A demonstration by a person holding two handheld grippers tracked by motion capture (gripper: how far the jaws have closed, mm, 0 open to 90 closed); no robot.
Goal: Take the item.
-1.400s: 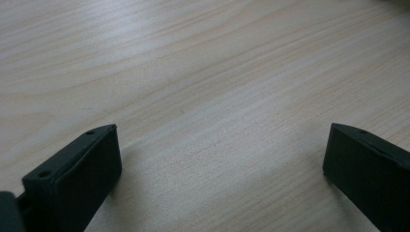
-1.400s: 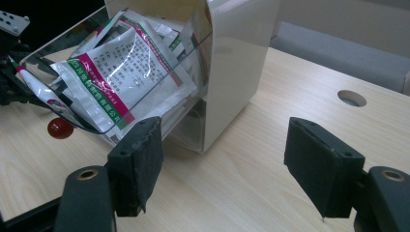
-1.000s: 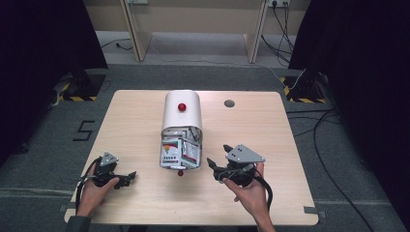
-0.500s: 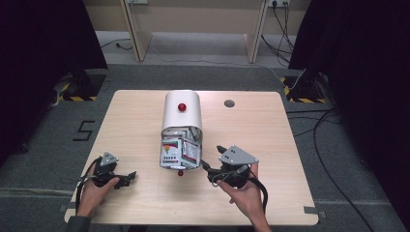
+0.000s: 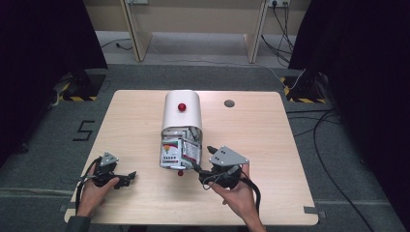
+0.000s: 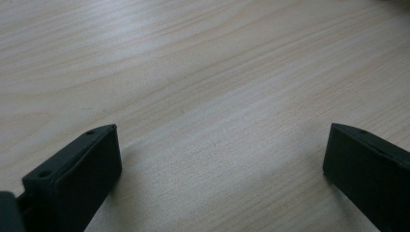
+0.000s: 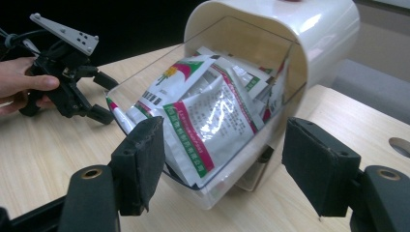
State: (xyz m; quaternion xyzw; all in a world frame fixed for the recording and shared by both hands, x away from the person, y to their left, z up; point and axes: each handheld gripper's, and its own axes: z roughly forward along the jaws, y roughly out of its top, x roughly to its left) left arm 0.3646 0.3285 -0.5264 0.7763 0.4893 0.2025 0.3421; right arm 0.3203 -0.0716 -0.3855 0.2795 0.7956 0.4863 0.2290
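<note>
Tabletop (image 5: 135, 116), right claw (image 7: 222, 159) toward drawer (image 7: 203, 145).

We see glossy foil sachets (image 7: 212, 121) in a clear plastic drawer (image 7: 145, 82) of a smooth white dispenser (image 5: 181, 113) on a matt wood-grain table (image 5: 270, 140).

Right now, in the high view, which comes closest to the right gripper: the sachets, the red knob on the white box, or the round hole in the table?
1. Sachets, just left of the right gripper.
2. Red knob, farther back on the white box.
3. Round hole, far side of the table; close to the knob's distance.
</note>
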